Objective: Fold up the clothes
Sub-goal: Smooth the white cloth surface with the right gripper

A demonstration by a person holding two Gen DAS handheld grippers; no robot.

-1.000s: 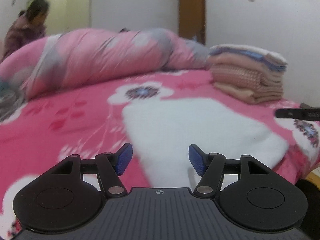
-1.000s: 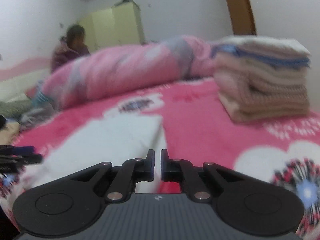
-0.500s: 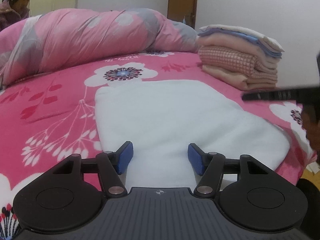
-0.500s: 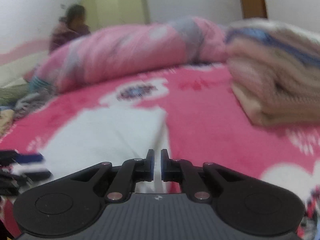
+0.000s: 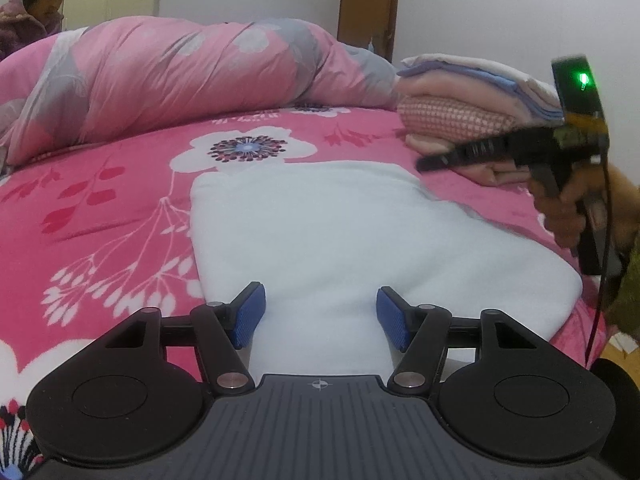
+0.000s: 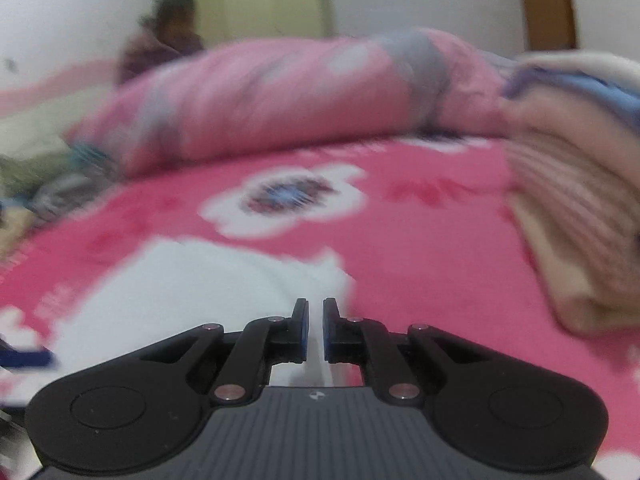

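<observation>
A white folded cloth (image 5: 340, 232) lies flat on the pink flowered bedsheet (image 5: 100, 200). My left gripper (image 5: 320, 316) stands open just over its near edge, blue pads (image 5: 248, 316) wide apart with only cloth below them. My right gripper (image 5: 424, 165) reaches in from the right, held by a hand (image 5: 568, 208), its tip above the cloth's far right edge. In the blurred right wrist view that gripper (image 6: 315, 328) is shut with nothing seen between its pads, over the far right corner of the white cloth (image 6: 192, 292).
A stack of folded clothes (image 5: 460, 120) (image 6: 580, 200) sits at the far right of the bed. A rolled pink and grey quilt (image 5: 180, 76) runs along the back. A person (image 5: 40, 8) is behind it at the left. A brown door (image 5: 368, 0) is in the back wall.
My right gripper has slid further left across the cloth's far side, toward its far corner. The left gripper dipped toward the cloth early on, then held still, jaws unchanged.
</observation>
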